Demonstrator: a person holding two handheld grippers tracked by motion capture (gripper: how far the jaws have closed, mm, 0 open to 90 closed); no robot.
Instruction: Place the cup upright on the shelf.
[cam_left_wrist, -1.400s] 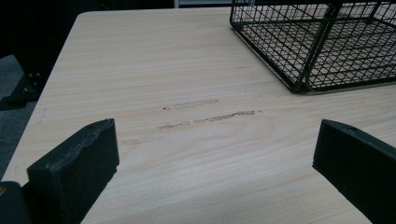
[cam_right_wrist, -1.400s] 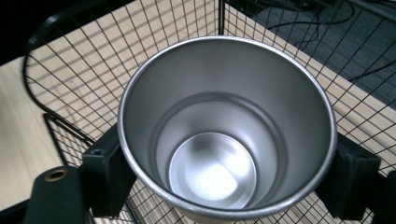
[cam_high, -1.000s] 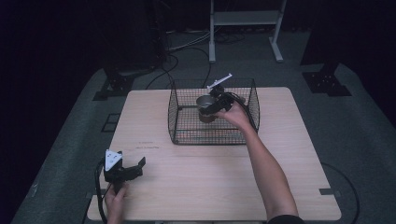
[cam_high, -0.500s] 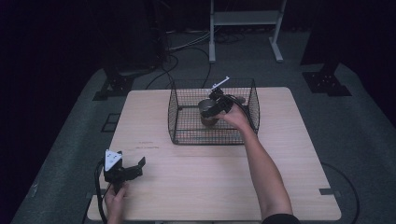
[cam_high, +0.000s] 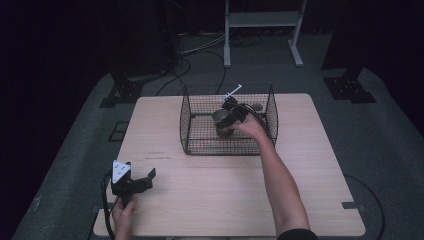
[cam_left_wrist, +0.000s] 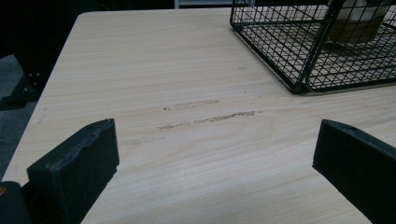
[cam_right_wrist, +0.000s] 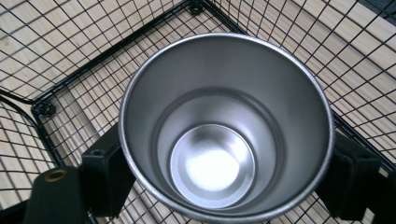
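My right gripper (cam_right_wrist: 219, 186) had its jaws clamped on the cup (cam_right_wrist: 226, 126) — upright, mouth up, axis vertical, inside the basket (cam_high: 187, 125), base just above its floor. My left gripper (cam_high: 131, 182) sat wide open, empty, well short of the basket.

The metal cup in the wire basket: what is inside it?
Nothing: the metal cup shows a bare shiny bottom, gripped by the right hand-held gripper. The wire basket floor beneath it is covered.

i see a brushed, shiny steel cup (cam_right_wrist: 226, 126) at frame centre, a black wire-mesh basket (cam_right_wrist: 70, 70) around it, and a pale, matt wood-grain tabletop (cam_left_wrist: 187, 93) with scuffs mid-frame.
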